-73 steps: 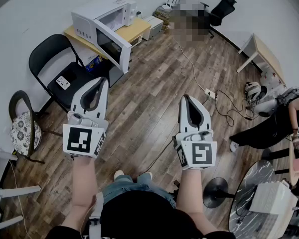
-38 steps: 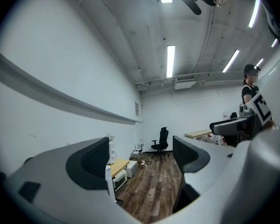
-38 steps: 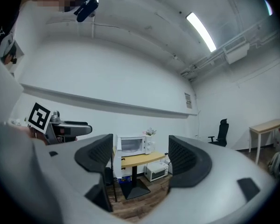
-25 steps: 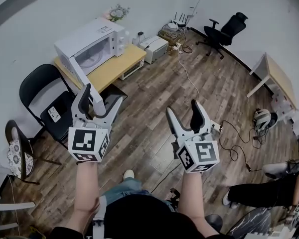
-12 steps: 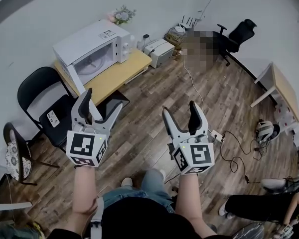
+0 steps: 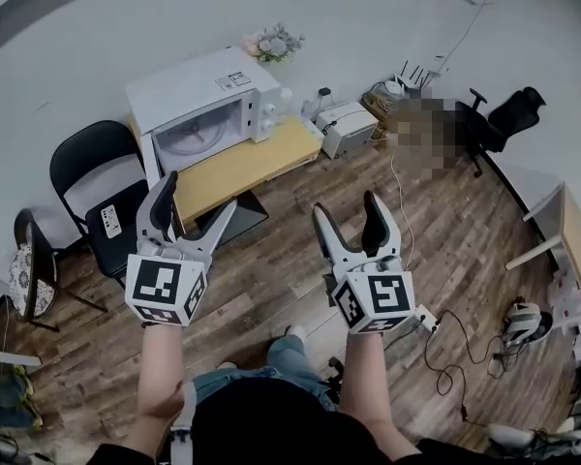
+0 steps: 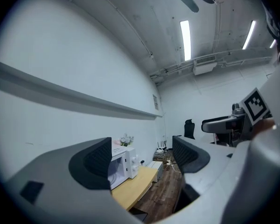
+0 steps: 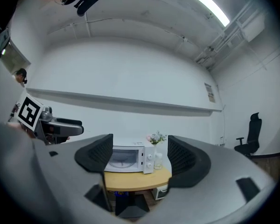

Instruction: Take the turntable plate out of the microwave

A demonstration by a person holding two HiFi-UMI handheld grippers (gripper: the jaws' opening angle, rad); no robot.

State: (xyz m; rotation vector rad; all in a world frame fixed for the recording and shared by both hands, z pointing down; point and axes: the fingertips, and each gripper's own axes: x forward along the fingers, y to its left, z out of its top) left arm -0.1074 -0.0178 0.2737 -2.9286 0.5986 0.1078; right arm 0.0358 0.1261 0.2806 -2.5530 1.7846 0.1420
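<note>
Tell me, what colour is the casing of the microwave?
The microwave is white; the head view shows it best.

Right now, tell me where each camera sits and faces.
Head view: on the head, looking steeply down; both forearms, left gripper and right gripper show.
Left gripper view: on that gripper, along its open jaws; right gripper at right.
Right gripper view: on that gripper, facing the microwave front between open jaws; left gripper at left.
All three share the microwave.
</note>
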